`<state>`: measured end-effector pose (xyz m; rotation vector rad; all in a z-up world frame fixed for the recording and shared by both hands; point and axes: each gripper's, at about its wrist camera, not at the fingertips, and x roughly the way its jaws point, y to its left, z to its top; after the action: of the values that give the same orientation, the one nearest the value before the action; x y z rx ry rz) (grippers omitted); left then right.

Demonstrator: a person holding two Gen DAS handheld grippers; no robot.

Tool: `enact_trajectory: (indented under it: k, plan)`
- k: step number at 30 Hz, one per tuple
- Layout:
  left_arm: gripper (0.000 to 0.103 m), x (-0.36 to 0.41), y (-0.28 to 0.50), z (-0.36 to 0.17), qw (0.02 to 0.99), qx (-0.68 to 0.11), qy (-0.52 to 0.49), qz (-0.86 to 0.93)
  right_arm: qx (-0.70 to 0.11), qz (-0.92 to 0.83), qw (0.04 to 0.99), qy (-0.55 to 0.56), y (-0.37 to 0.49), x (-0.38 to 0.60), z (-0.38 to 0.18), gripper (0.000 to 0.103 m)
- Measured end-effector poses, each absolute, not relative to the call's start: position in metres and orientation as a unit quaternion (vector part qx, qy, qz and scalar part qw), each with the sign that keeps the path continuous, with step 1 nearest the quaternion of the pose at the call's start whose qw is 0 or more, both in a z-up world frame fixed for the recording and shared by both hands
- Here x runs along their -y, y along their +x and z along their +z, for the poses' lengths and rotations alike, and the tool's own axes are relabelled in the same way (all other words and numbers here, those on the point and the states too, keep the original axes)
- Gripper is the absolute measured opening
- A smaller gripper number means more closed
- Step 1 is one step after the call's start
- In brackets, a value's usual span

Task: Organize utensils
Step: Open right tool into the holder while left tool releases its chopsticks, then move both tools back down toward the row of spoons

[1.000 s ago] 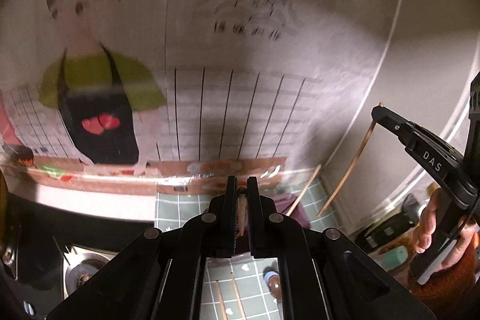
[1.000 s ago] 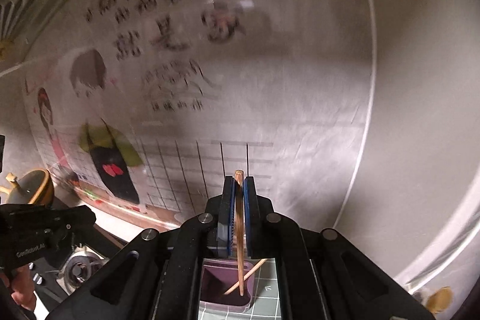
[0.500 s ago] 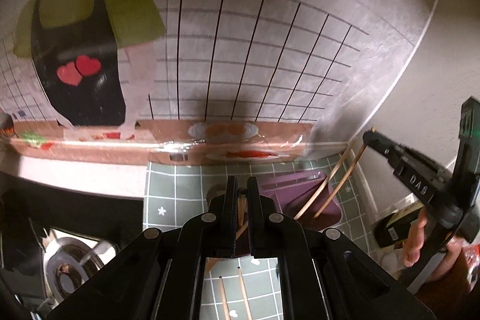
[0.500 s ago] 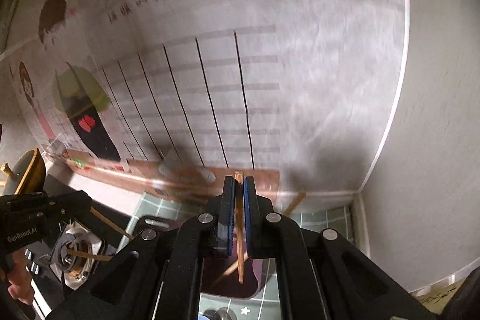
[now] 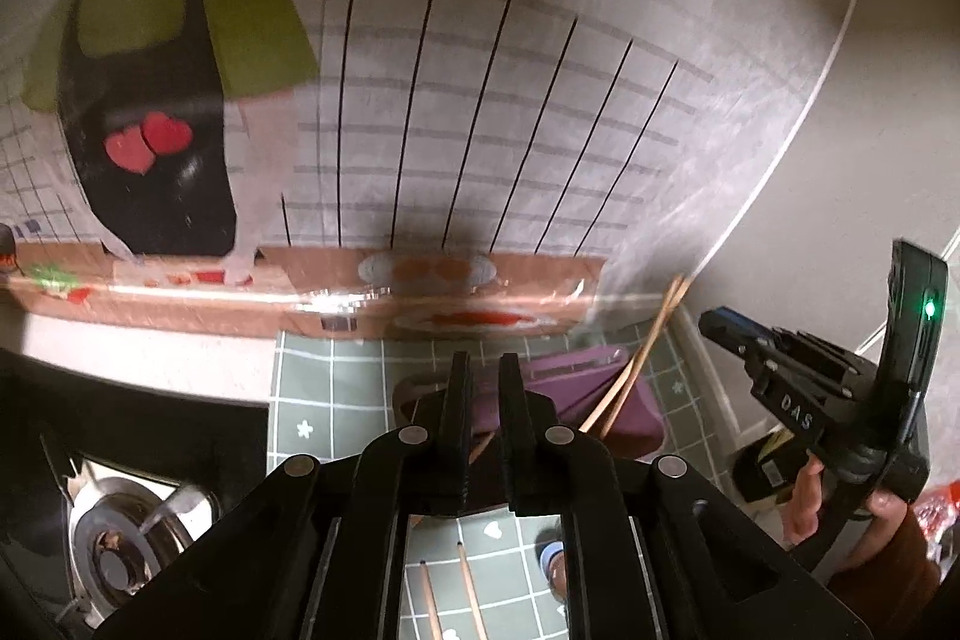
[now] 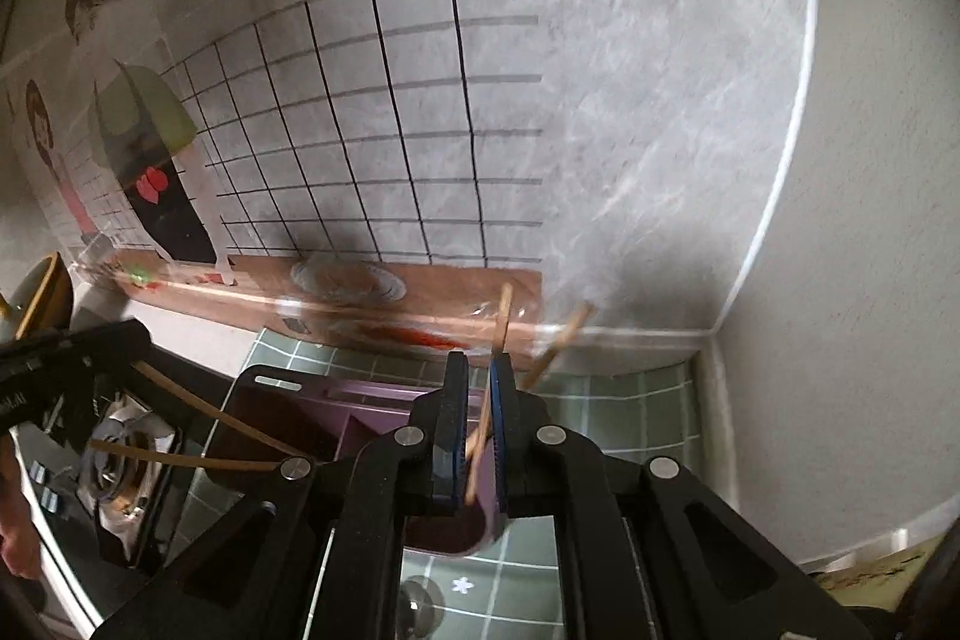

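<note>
Left gripper (image 5: 485, 388): fingers parting, narrow, over the purple utensil holder (image 5: 591, 388) | Right gripper (image 6: 479, 400): fingers parting, a wooden chopstick (image 6: 491, 388) loose between them above the holder | Two chopsticks (image 5: 636, 364) lean in the holder's right end | Surface: green tiled mat (image 5: 336, 388)

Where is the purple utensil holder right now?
In the right wrist view the purple utensil holder stands on the green tiled mat by the wall, just ahead of the right gripper.
</note>
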<state>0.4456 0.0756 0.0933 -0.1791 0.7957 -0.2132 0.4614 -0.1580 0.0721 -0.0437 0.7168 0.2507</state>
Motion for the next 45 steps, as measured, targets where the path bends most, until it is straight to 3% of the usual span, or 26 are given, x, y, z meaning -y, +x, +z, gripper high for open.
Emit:
enact_trajectory:
  k: [2,5,17,36,45]
  plan:
    - [0.015,-0.078,0.438,0.102,0.918,-0.373,-0.092,-0.101,-0.332,0.116,0.936,-0.026,0.449,0.161,0.082,0.03]
    - [0.02,-0.08,0.423,0.113,0.926,-0.354,-0.096,-0.093,-0.31,0.106,0.944,-0.025,0.432,0.168,0.095,0.039]
    - [0.021,-0.064,0.346,0.077,0.928,-0.354,-0.086,-0.075,-0.335,0.086,0.938,-0.028,0.374,0.195,0.067,0.04]
    - [0.021,-0.005,0.214,-0.094,0.872,-0.45,-0.134,-0.135,-0.422,0.073,0.904,0.001,0.271,0.229,-0.034,0.04]
    - [0.021,0.03,0.204,-0.104,0.876,-0.455,-0.109,-0.12,-0.427,0.063,0.902,0.004,0.25,0.244,-0.05,0.04]
